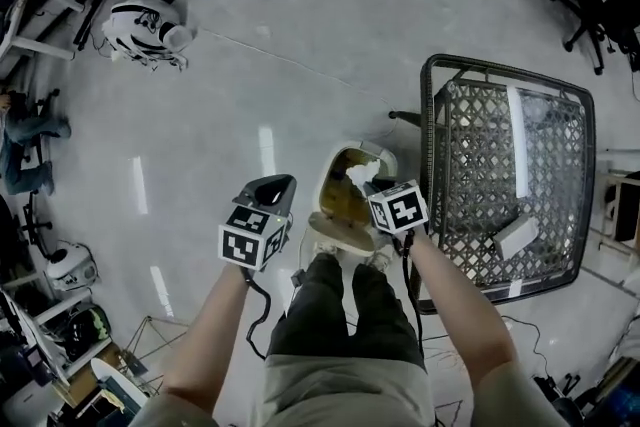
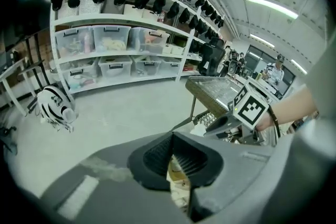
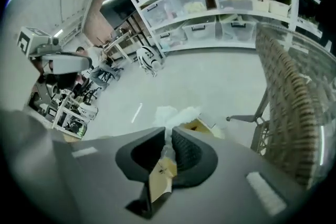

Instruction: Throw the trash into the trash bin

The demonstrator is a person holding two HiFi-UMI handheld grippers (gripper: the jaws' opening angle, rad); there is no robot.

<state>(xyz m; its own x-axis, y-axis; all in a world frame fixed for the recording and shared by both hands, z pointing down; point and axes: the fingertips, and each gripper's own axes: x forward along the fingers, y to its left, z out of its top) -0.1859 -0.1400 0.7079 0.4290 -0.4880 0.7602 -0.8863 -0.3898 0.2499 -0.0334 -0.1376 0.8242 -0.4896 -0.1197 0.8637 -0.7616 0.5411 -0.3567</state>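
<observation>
Our legs (image 1: 345, 310) and both forearms fill the near edge of the head view, and each arm ends in a gripper above the floor (image 1: 300, 45).

We hold the right gripper (image 1: 372, 187) closed on the trash (image 1: 358, 173), a crumpled white wad. In the right gripper view the jaws pinch it, the white bulk (image 3: 176, 115) sticking out past the tips and a tan strip hanging on the near side of the pads. Just below and beyond that gripper stands the bin (image 1: 326, 193) with its mouth open, so the trash hangs over the opening, clear of the rim.

The left gripper (image 1: 281, 183) hangs to the left of the right one, beside the bin rather than over it. Its jaws are drawn together with the tips meeting. A pale sliver shows in the slit behind them in the left gripper view, and we cannot tell whether it is pinched there or lies beneath.

Close to the right of the right gripper is a mesh tabletop (image 1: 465, 150) on thin legs, with white pieces (image 1: 515, 237) lying on it. Far ahead of both grippers, shelves (image 2: 115, 44) of clear boxes line the wall. A helmet (image 1: 140, 27) lies on the floor well off to the left of the left gripper.
</observation>
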